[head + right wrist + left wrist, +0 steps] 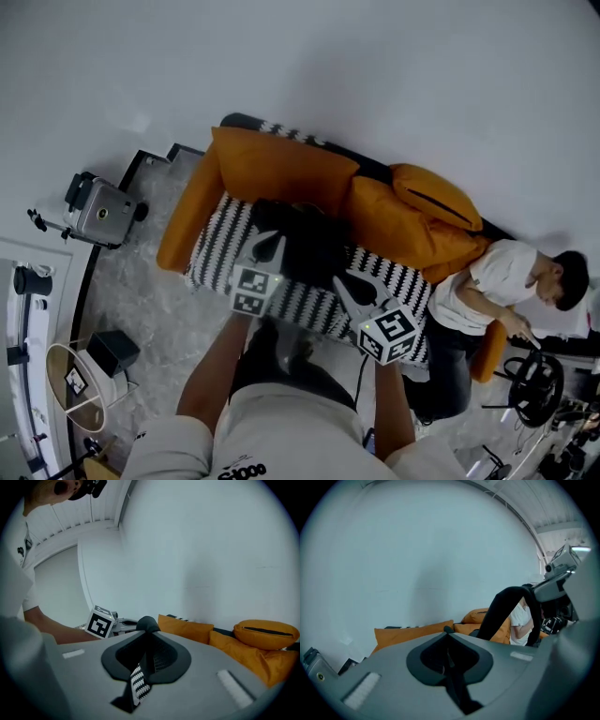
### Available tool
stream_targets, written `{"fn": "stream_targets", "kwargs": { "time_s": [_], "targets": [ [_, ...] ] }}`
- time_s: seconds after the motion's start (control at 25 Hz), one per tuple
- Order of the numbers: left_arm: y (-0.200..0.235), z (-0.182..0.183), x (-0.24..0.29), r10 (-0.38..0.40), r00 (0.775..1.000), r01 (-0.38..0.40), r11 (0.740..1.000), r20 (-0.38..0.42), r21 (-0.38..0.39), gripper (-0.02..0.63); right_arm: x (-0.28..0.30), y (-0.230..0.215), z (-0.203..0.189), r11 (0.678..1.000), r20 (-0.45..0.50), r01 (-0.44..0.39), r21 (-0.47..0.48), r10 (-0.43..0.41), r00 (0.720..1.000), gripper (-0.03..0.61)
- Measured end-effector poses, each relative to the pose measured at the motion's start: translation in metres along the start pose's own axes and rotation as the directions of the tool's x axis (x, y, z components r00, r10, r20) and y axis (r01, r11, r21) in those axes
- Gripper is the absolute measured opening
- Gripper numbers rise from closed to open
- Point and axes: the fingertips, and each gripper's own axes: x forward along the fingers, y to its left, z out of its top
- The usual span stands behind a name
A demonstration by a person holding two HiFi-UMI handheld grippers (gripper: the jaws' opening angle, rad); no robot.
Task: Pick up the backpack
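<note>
The backpack (305, 239), black, hangs between the two grippers over the sofa's (217, 246) striped seat, in front of the orange cushions (281, 173); from above it is unclear whether it is off the seat. The left gripper (269, 246) meets its left side; in the left gripper view the jaws are pressed together on a thin dark fold, and a black strap (506, 606) arches up to the right. The right gripper (345, 281) meets the bag's right side; in the right gripper view its jaws are clamped on a black bunch of fabric (147, 622) at the tips, with mesh filling the hollow behind. Both grippers point slightly downward. A person (487, 281) sits at the sofa's right end; a camera (101, 212) stands on the floor at the left.
</note>
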Motion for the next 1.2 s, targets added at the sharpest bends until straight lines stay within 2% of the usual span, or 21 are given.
{"fn": "stream_targets", "kwargs": {
  "time_s": [0.24, 0.6, 0.92, 1.2],
  "targets": [
    [-0.013, 0.038, -0.023, 0.023, 0.998, -0.024, 0.999, 0.06, 0.023, 0.012, -0.029, 0.01, 0.027, 0.999, 0.063, -0.001, -0.042, 0.004, 0.998, 0.032],
    [-0.013, 0.097, -0.085, 0.086, 0.982, -0.093, 0.995, 0.166, 0.037, 0.012, -0.062, 0.056, 0.086, 0.981, 0.138, -0.028, -0.194, 0.055, 0.989, 0.032],
    [-0.013, 0.139, -0.144, 0.14, 0.956, -0.151, 0.988, 0.26, 0.025, 0.012, -0.09, 0.099, 0.127, 0.956, 0.204, -0.066, -0.288, 0.128, 0.97, 0.032],
    [-0.011, 0.179, -0.18, 0.166, 0.928, -0.189, 0.981, 0.332, 0.037, 0.012, -0.11, 0.121, 0.162, 0.939, 0.256, -0.061, -0.338, 0.154, 0.954, 0.032]
  ]
}}
